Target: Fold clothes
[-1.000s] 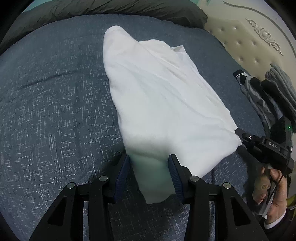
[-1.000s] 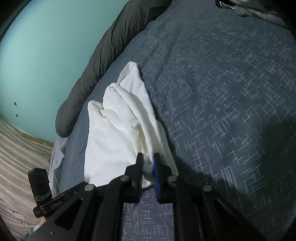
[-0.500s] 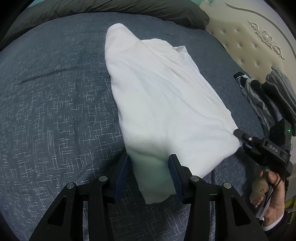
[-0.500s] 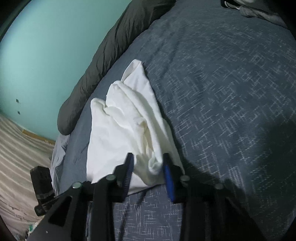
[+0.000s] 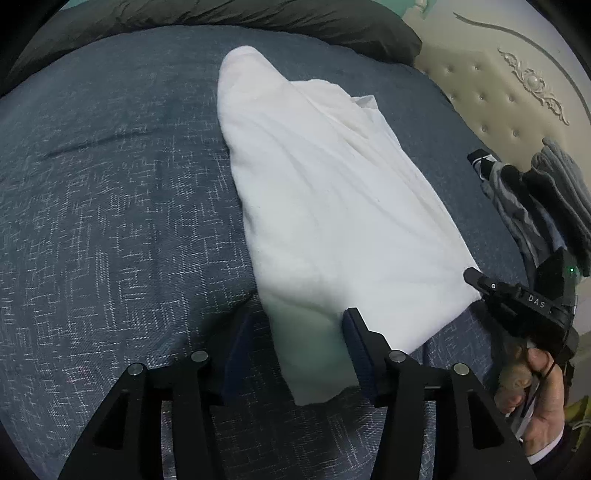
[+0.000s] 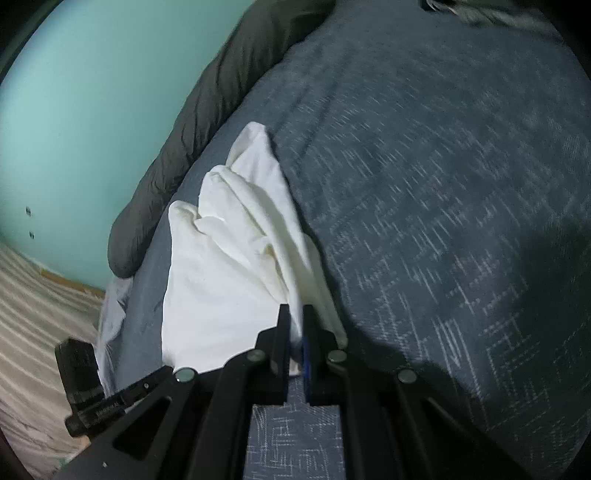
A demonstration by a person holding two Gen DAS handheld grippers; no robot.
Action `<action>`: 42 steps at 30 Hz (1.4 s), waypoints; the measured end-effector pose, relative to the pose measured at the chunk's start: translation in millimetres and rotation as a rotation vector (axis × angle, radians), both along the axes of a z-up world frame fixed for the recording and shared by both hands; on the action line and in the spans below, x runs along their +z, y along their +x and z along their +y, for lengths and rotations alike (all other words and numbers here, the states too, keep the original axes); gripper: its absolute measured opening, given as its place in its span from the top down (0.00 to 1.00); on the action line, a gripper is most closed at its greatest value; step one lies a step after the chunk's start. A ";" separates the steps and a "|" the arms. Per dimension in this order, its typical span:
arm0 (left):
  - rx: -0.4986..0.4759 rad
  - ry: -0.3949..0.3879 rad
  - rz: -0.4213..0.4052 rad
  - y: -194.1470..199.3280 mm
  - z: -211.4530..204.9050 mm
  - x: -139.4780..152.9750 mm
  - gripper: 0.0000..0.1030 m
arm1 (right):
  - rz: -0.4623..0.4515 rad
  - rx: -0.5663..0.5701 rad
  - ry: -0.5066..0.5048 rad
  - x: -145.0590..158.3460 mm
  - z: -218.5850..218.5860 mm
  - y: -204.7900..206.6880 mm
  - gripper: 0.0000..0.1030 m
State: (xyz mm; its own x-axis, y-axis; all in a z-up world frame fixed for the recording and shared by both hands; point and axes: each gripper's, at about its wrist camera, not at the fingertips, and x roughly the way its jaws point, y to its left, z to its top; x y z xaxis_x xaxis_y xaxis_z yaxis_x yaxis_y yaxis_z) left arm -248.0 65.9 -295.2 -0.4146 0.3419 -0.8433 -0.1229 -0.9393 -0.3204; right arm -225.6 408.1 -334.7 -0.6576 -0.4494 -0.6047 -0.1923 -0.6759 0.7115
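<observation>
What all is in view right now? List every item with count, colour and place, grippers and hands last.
white garment: one, white, lying lengthwise on the bed, partly folded and bunched at the far end
bedspread: one, dark blue with pale woven flecks, covering the bed under the garment
duvet: one, dark grey, bunched along the bed's far edge
headboard: one, cream, tufted with carved trim, at the bed's end
grey clothes: a pile, grey and black, on the bed near the headboard
wall: teal, beyond the duvet
left gripper: black, jaws opening, straddling the garment's near corner
right gripper: black, shut on the garment's other near corner
hand: one, holding the right gripper's handle
</observation>
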 end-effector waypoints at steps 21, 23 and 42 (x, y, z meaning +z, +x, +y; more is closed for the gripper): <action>0.039 0.111 0.090 11.4 -39.5 -0.3 0.46 | 0.068 0.121 0.146 60.1 -2.7 -62.9 0.70; 0.033 0.112 0.099 13.0 -41.7 1.6 0.46 | 0.052 0.163 0.203 70.5 -10.4 -88.0 0.70; 0.028 0.190 0.138 11.3 -53.7 -3.3 0.46 | -0.089 0.417 0.598 57.7 -84.8 -274.3 0.70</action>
State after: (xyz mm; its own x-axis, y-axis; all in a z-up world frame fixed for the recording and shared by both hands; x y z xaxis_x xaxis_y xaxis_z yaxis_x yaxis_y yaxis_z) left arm -236.7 12.2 -298.6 -0.5333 0.4761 -0.6993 -0.1531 -0.8673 -0.4737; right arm -499.9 323.3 -277.0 -0.4409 -0.2282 -0.8680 0.1254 -0.9733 0.1922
